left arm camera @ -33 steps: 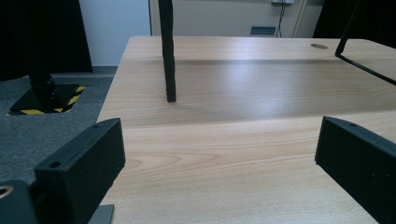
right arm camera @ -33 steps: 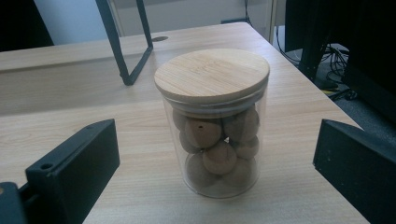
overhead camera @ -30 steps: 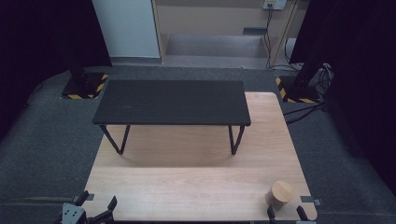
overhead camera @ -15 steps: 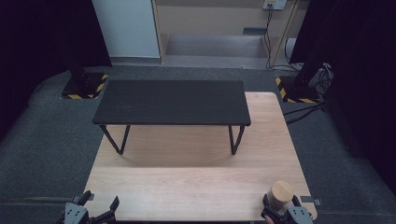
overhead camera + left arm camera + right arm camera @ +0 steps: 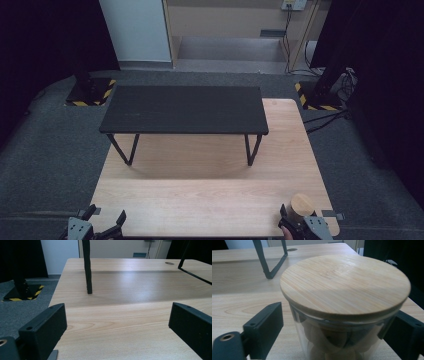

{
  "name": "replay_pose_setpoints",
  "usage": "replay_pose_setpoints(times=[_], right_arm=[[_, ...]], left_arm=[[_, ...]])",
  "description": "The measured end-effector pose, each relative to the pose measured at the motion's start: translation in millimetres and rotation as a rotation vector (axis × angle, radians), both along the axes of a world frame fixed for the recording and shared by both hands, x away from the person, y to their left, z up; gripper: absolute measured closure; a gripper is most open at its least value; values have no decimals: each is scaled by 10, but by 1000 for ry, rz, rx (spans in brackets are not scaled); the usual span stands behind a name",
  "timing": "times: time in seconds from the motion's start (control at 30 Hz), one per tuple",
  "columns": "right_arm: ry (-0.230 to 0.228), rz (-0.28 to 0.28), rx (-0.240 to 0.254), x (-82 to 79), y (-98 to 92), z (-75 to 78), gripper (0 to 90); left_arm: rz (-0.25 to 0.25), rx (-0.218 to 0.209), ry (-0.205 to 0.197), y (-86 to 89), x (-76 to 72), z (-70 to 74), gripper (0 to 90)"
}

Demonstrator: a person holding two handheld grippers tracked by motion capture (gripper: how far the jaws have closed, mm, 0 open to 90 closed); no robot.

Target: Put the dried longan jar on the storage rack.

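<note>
1. Progress is sitting at the very start: the glass jar [image 5: 302, 207] with its bamboo lid [image 5: 344, 282] is standing upright on the tabletop [image 5: 210, 200], not yet lifted or shifted, so the whole carry is remaining to be done, wherever it is meant to end.

2. Grasping is under way but unfinished. The right hand-held gripper [image 5: 300, 225] is bracketing the jar, and its jaws have just been closing with the jar between them. In the right gripper view the left jaw is standing just clear of the glass with a sliver of tabletop showing between; the right jaw is sitting close against the wall, though contact there is too hard to tell. I am judging it as not yet clamped.

3. Jar position: in the high view it is resting near the tabletop's 5 o'clock corner, directly at 12 o'clock from the right hand-held gripper. Rounded pale pieces are showing inside the glass.

4. The left hand-held gripper [image 5: 97, 230] is waiting at the tabletop's 7 o'clock edge, jaws spread wide with nothing between them, well apart from the jar.

5. The black bench [image 5: 182, 110] is standing towards 12 o'clock, unused.
</note>
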State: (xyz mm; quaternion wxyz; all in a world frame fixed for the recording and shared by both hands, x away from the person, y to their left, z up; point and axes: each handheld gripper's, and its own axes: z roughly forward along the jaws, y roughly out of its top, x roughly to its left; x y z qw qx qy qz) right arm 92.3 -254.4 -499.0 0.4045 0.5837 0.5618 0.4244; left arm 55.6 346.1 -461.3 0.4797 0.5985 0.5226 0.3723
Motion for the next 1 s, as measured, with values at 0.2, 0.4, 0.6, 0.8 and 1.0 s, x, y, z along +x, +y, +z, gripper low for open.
replay_pose_setpoints(times=[0.2,0.4,0.6,0.8,1.0], right_arm=[[1,-11,-6,-23,-30,12,244],[7,-10,-22,-22,-19,27,252],[6,-15,-14,-33,-11,64,254],[-18,4,-11,-65,-6,221,255],[-44,40,2,-68,23,443,256]], left_arm=[[-9,1,6,-5,13,1,6],[-8,-1,3,-12,3,8,6],[-6,1,2,-3,-9,14,8],[-6,0,3,0,-15,18,8],[-15,-3,5,-7,-20,24,10]])
